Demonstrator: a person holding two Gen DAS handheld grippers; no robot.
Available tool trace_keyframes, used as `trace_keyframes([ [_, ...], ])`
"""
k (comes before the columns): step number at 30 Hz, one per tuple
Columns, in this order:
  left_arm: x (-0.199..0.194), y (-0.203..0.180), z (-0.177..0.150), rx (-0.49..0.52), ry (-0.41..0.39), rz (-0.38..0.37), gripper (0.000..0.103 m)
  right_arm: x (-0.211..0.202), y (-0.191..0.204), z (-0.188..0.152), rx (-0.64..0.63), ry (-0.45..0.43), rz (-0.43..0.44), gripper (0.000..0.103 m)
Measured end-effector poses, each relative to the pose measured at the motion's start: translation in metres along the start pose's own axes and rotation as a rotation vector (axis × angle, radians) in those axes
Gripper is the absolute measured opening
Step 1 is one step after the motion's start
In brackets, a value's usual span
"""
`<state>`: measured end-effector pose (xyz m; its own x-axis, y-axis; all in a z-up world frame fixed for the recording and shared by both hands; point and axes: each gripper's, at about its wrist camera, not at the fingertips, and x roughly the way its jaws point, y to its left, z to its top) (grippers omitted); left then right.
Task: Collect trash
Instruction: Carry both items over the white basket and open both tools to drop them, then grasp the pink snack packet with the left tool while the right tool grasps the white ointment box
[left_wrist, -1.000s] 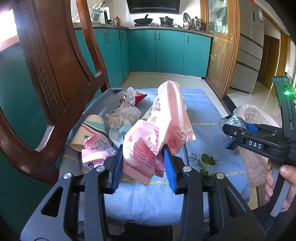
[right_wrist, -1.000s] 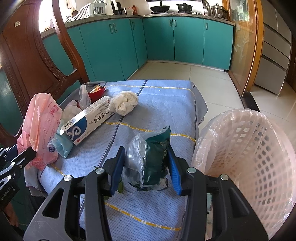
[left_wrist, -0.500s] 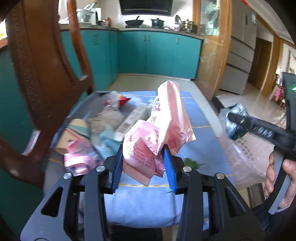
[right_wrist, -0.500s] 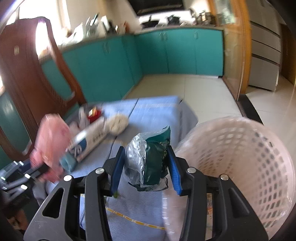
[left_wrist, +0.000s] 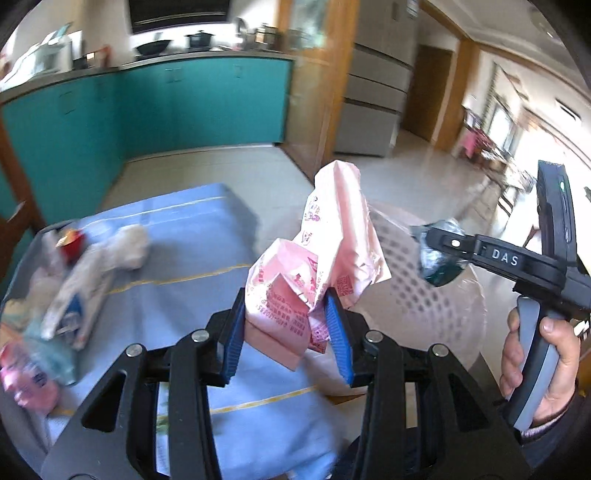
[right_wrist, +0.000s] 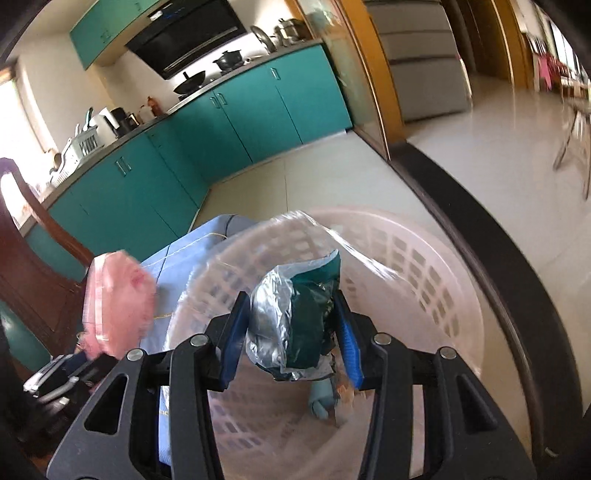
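Both pieces of trash need to be over the basket (right_wrist: 424, 266) before they are let go, so that nothing falls on the floor. The right gripper (right_wrist: 291, 332) is over the basket and looks ready to drop. It is clamped on a crumpled green and silver wrapper (right_wrist: 295, 317). The left gripper (left_wrist: 286, 328) is clamped on a pink paper bag (left_wrist: 325, 258). It hangs over the edge of the blue cloth (left_wrist: 192, 251), just beside the basket, so it should go a bit further first.
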<state>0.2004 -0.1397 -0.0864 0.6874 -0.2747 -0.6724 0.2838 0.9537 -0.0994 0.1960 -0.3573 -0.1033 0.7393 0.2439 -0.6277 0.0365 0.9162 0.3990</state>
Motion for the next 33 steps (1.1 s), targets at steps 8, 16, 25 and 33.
trace_keyframes([
  [8, 0.037, -0.025, 0.002, 0.033, 0.060, -0.079, 0.068, -0.012, -0.016, 0.004, 0.078, -0.066, -0.004, 0.076],
  [16, -0.008, 0.064, -0.016, -0.106, -0.042, 0.179, 0.070, -0.012, 0.030, -0.003, -0.062, -0.087, 0.124, 0.076],
  [25, -0.065, 0.221, -0.067, -0.355, 0.015, 0.629, 0.064, 0.039, 0.161, -0.051, -0.401, 0.066, 0.293, 0.076],
  [33, -0.049, 0.238, -0.089, -0.354, 0.060, 0.593, 0.065, 0.089, 0.248, -0.071, -0.458, 0.173, 0.374, 0.076],
])
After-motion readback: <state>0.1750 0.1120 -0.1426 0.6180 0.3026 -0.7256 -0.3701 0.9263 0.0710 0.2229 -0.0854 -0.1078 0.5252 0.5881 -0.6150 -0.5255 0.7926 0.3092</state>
